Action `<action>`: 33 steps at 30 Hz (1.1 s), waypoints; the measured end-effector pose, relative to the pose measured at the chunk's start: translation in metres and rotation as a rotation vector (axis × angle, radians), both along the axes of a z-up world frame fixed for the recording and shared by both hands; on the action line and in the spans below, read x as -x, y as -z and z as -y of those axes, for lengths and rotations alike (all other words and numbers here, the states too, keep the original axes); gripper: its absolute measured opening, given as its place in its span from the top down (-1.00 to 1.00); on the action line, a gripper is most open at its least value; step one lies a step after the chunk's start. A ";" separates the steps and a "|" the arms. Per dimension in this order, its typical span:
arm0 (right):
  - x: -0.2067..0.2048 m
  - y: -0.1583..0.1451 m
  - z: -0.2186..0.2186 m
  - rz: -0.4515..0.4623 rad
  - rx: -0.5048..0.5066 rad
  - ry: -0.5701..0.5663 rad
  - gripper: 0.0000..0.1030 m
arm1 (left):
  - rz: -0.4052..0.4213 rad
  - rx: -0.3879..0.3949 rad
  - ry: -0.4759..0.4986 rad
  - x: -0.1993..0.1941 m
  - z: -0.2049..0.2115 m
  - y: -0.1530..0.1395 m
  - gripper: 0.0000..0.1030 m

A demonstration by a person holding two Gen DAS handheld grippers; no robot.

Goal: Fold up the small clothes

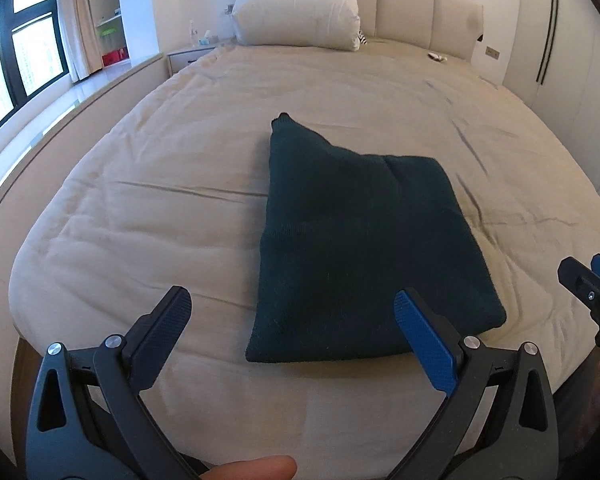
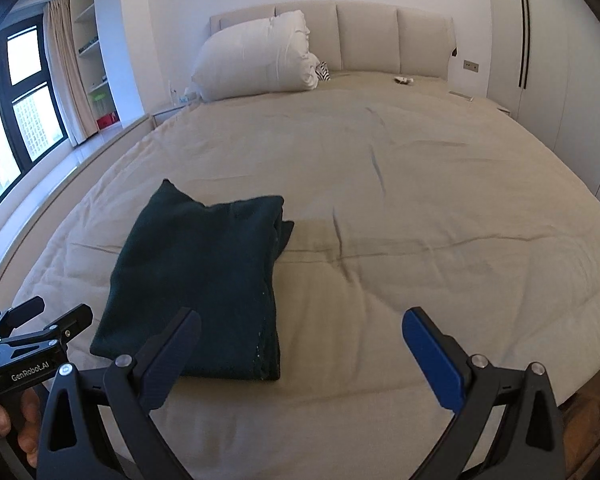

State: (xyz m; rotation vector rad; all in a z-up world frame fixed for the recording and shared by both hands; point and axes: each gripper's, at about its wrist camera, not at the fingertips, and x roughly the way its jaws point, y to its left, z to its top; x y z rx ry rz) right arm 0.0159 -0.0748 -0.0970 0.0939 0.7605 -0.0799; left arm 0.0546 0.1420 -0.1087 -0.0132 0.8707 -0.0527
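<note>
A dark green knitted garment (image 1: 352, 240) lies folded into a rough rectangle on the beige bed cover (image 1: 140, 220), with one corner sticking out at its far left end. My left gripper (image 1: 296, 312) hovers open over the garment's near edge, nothing between its fingers. The right gripper's tip (image 1: 588, 280) shows at the right edge of this view. In the right wrist view the same garment (image 2: 204, 276) lies to the left, and my right gripper (image 2: 300, 328) stands open above the bare cover (image 2: 420, 220) beside it. The left gripper (image 2: 48, 316) appears at the lower left, held by a hand (image 2: 4, 424).
A large white pillow (image 1: 300, 8) leans on the padded headboard (image 1: 420, 4) at the far end. A small striped item (image 2: 323, 71) lies beside the pillow and a small white object (image 2: 403, 79) near the headboard. Windows (image 1: 24, 52) and shelves are left, wardrobe doors (image 1: 560, 40) right.
</note>
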 end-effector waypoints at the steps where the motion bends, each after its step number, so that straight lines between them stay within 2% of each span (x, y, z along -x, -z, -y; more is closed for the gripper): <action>1: 0.000 0.001 0.000 -0.003 0.003 0.001 -1.00 | -0.003 -0.001 0.001 -0.001 0.000 0.002 -1.00; 16: -0.001 0.018 -0.001 -0.054 0.011 -0.011 -1.00 | -0.050 -0.015 -0.010 -0.013 -0.004 0.024 -1.00; 33: 0.002 0.023 -0.006 -0.070 0.016 -0.019 -1.00 | -0.066 -0.011 -0.016 -0.016 -0.001 0.032 -1.00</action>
